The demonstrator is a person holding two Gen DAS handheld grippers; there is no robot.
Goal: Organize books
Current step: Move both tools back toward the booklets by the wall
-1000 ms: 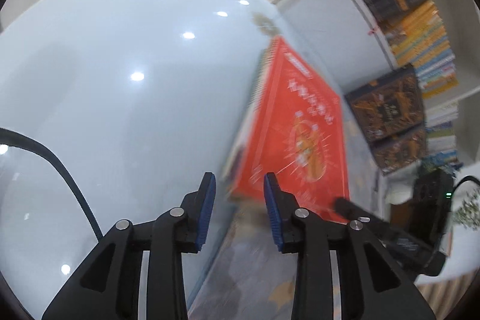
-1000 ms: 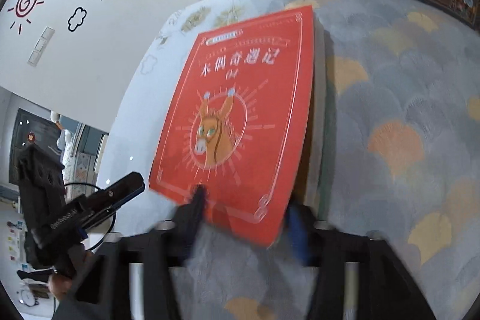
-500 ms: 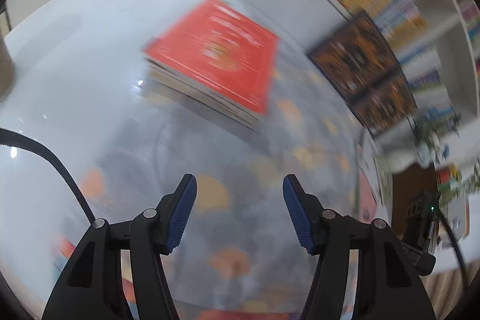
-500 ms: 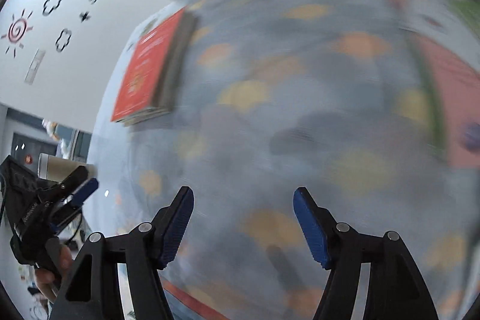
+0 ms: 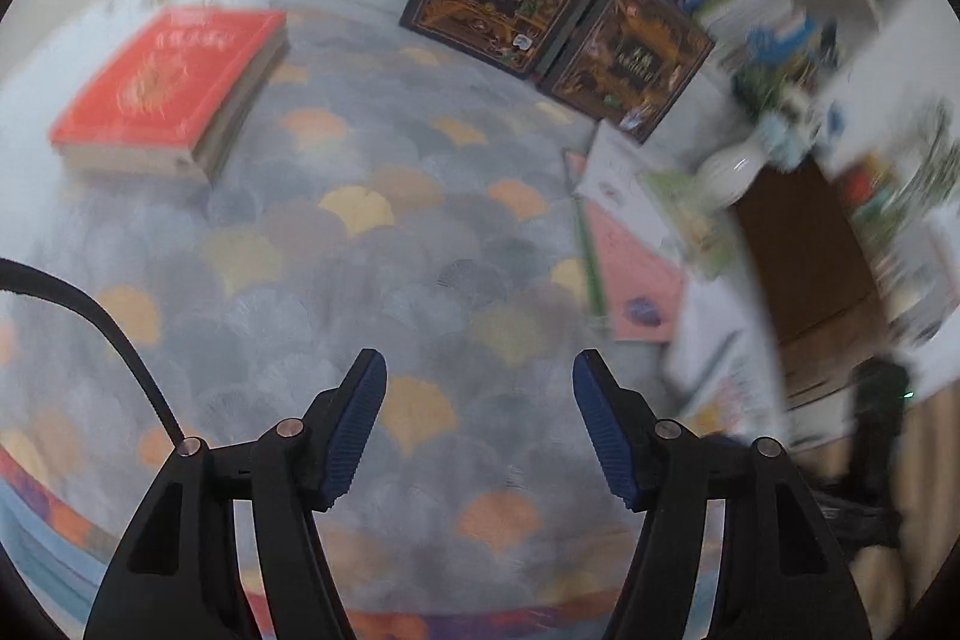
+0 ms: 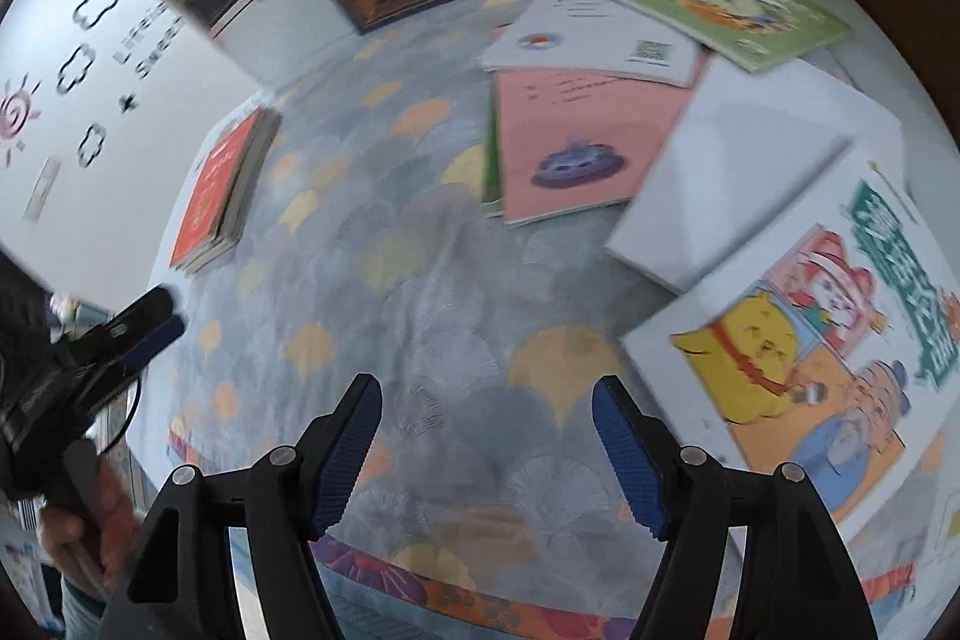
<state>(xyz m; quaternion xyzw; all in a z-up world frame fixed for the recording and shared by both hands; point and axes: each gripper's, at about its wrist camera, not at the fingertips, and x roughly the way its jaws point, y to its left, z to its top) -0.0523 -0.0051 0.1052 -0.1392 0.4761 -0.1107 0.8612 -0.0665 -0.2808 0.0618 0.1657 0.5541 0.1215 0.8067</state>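
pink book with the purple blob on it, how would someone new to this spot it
Start at the patterned rug and look to the loose spread of picture books on its right side. The pink book lies flat at that spread's near-left edge, partly under a white book. It is the only plain pink cover, with one purple blob.

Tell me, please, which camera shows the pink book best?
The right wrist view: the pink book lies there nearly whole and fairly sharp, its cover drawing readable. In the left wrist view it sits blurred and squeezed at the right side.
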